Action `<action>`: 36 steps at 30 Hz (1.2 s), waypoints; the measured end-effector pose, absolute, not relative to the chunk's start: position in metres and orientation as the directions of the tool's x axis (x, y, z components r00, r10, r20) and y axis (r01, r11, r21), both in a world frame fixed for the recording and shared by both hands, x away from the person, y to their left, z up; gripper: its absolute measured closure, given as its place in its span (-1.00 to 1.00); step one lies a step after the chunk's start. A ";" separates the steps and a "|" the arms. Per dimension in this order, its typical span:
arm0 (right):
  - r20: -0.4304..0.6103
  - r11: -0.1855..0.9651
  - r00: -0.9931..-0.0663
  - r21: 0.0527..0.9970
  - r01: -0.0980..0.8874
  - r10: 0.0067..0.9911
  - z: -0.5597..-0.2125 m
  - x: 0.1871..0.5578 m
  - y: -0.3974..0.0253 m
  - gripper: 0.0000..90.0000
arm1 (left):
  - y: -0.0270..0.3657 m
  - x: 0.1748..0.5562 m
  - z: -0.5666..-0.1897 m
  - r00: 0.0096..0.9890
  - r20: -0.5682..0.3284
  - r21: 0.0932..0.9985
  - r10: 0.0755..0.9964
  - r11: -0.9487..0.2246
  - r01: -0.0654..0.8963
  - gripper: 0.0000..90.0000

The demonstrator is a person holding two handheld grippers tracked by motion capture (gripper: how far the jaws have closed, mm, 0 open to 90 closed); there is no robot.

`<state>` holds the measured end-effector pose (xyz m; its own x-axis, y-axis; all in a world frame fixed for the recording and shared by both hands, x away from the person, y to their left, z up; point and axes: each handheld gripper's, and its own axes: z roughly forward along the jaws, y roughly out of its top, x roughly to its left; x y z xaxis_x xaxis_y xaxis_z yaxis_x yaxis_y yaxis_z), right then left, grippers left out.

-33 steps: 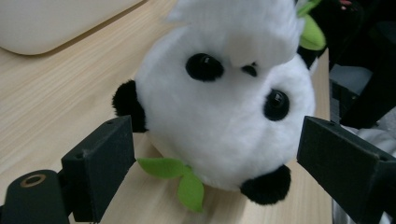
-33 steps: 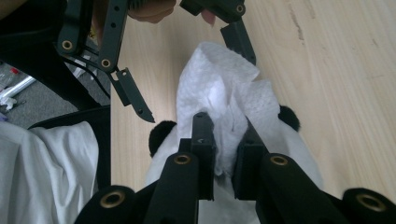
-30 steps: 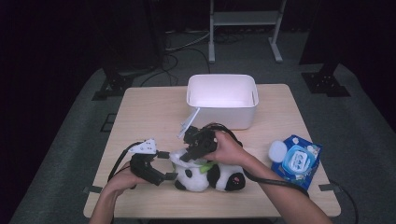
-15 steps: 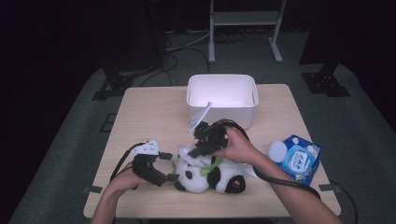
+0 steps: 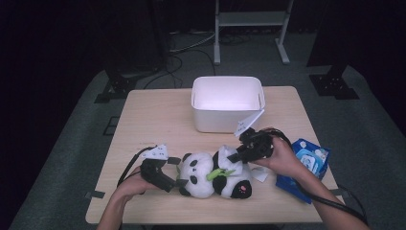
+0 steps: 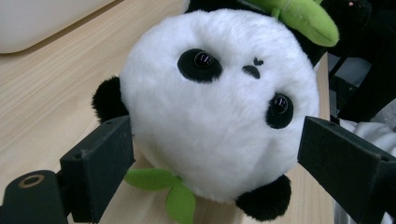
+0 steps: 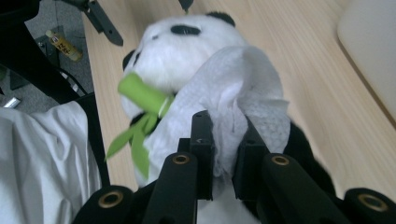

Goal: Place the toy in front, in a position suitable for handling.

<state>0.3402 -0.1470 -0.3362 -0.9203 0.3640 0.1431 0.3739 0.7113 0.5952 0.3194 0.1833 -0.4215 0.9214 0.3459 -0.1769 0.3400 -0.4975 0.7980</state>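
Right gripper (image 7: 223, 140) pinched white wipe (image 7: 243, 88) against panda (image 5: 210, 175), shifted rightward since earlier; left gripper (image 6: 219, 158) wide around head.

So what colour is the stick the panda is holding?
Bright green; the stick shows best in the right gripper view, against the panda.

We have drawn the right gripper (image 5: 239, 155), wipe (image 7: 243, 88) pinched, rightward along the panda (image 5: 210, 175).
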 end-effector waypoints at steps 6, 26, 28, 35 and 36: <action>0.157 0.685 -0.904 0.604 0.407 0.399 -0.343 0.328 -0.172 0.78 | 0.180 0.320 -0.423 0.921 -0.175 0.794 0.348 -0.503 0.340 -0.79; 0.187 0.697 -0.943 0.636 0.330 0.276 -0.337 0.320 -0.134 0.80 | 0.184 0.321 -0.424 0.918 -0.176 0.793 0.356 -0.501 0.346 -0.79; 0.182 0.712 -0.952 0.632 0.306 0.248 -0.333 0.320 -0.118 0.80 | 0.185 0.321 -0.423 0.917 -0.178 0.796 0.357 -0.496 0.348 -0.79; 0.165 0.759 -0.971 0.607 0.236 0.170 -0.332 0.326 -0.068 0.81 | 0.187 0.321 -0.423 0.918 -0.181 0.796 0.353 -0.496 0.347 -0.79; 0.169 0.760 -0.972 0.607 0.232 0.161 -0.333 0.328 -0.062 0.81 | 0.187 0.321 -0.423 0.918 -0.185 0.795 0.350 -0.495 0.349 -0.79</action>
